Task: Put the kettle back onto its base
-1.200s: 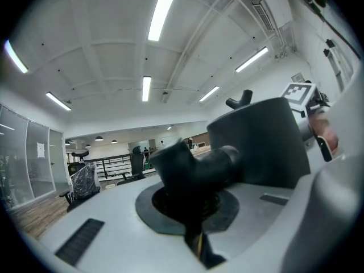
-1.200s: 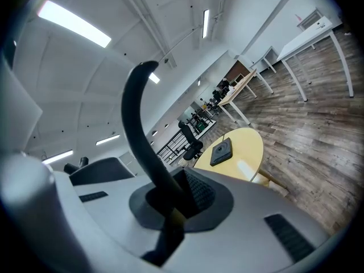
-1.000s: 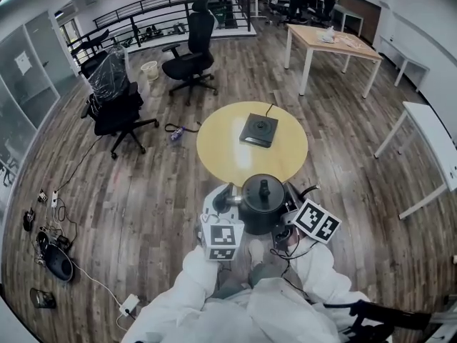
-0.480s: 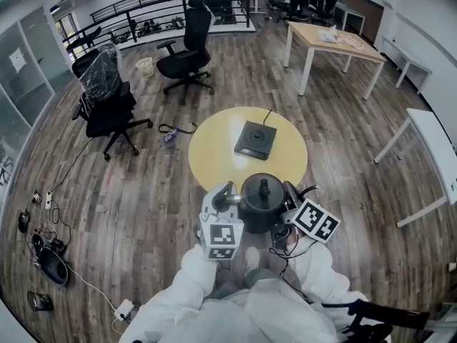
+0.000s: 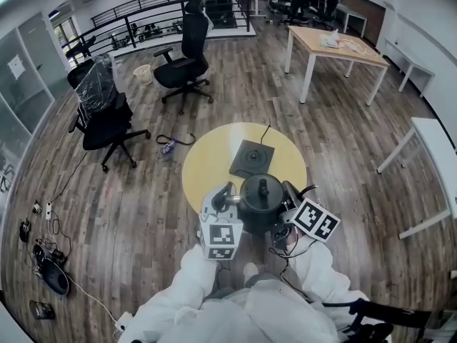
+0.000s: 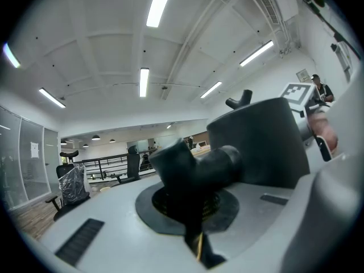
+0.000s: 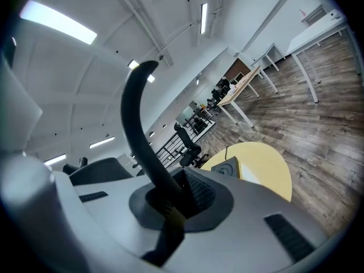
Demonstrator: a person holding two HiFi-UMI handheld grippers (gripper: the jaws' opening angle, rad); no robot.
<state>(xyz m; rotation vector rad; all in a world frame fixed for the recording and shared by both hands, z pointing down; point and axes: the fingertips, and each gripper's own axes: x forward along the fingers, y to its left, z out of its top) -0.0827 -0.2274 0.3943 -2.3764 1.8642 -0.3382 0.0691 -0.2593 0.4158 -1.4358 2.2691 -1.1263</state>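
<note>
the kettle (image 5: 261,202) has a dark, matt body, and its handle (image 7: 139,135) is smooth black plastic with a faint sheen, while the base (image 5: 251,158) looks like matt dark plastic. the round table (image 5: 207,171) has a smooth yellow top with a soft gloss, and the floor (image 5: 143,199) is streaky wood-grain planking with a low shine. the left gripper (image 5: 232,199) and right gripper (image 5: 287,191) have smooth, matt, pale grey plastic shells, the sleeves (image 5: 189,284) are crumpled white cloth, and one office chair (image 5: 100,84) is wrapped in glossy clear plastic film.

Table (image 5: 206,179) bare around the base (image 5: 251,158) — open from above.
</note>
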